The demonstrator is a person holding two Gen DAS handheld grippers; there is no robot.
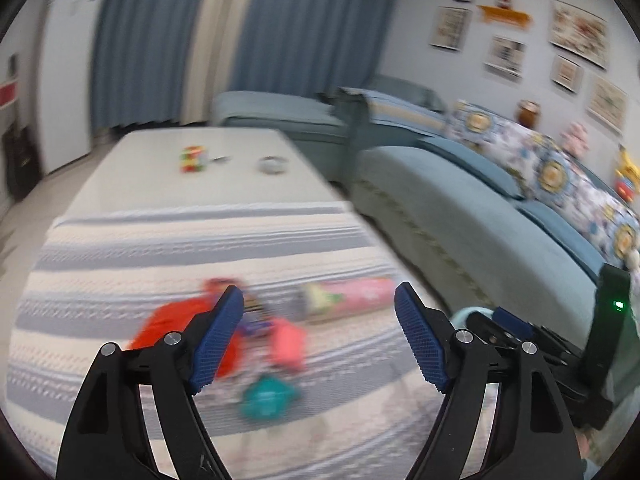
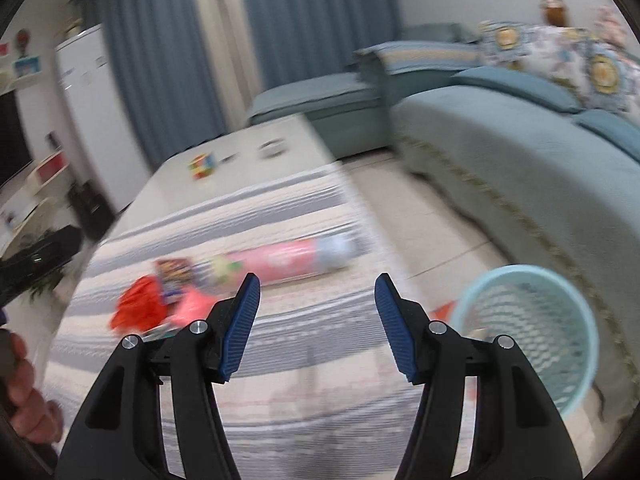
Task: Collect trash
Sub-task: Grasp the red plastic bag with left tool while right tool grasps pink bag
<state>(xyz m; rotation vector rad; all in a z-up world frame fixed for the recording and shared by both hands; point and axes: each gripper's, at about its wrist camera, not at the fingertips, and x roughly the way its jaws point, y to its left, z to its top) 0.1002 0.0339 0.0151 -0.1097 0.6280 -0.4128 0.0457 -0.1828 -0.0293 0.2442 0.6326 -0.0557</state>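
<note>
Both views are motion-blurred. Trash lies on a striped cloth point(image 1: 200, 240) over the table: a red crumpled wrapper point(image 1: 168, 320), a pink packet point(image 1: 286, 344), a teal wrapper point(image 1: 268, 398) and a long pink tube point(image 1: 352, 294). My left gripper point(image 1: 319, 306) is open and empty just above them. In the right wrist view the red wrapper point(image 2: 138, 308), a colourful packet point(image 2: 174, 270) and the pink tube point(image 2: 292, 262) lie ahead of my right gripper point(image 2: 317, 294), which is open and empty. A light blue mesh bin point(image 2: 532, 332) stands on the floor to its right.
A puzzle cube point(image 1: 193, 159) and a small dish point(image 1: 272, 165) sit at the table's far end. A teal sofa point(image 1: 460, 208) with patterned cushions runs along the right. Blue curtains and a white cabinet point(image 2: 92, 112) stand behind. The right gripper's body point(image 1: 552, 344) shows at the right.
</note>
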